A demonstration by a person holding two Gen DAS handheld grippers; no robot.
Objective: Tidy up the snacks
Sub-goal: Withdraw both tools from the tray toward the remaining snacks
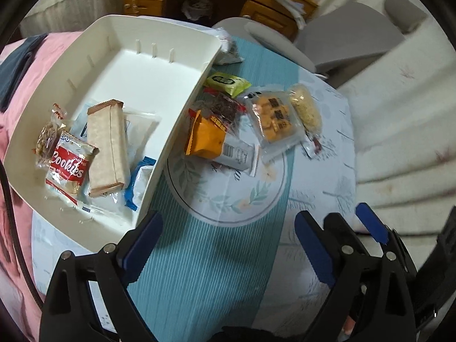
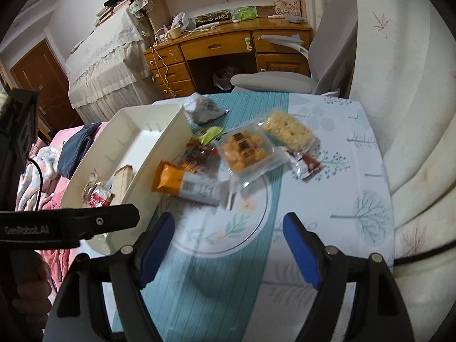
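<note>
Right gripper [image 2: 228, 245] hangs with jaws wide and nothing between them, and at its twelve o'clock lies the orange-and-white foil snack packet [image 2: 186, 186], long axis crosswise from nine to three, just beside the cream plastic tray [image 2: 159, 145]. Left gripper [image 1: 228, 245], gaping and bare too, sits farther off, so I'd back the right.

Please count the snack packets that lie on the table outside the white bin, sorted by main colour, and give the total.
Orange: 2, pouch and cracker pack
Green: 1
Dark red: 2, and sachet
Pale yellow: 1, rice bar
Grey: 1
Total: 7
</note>
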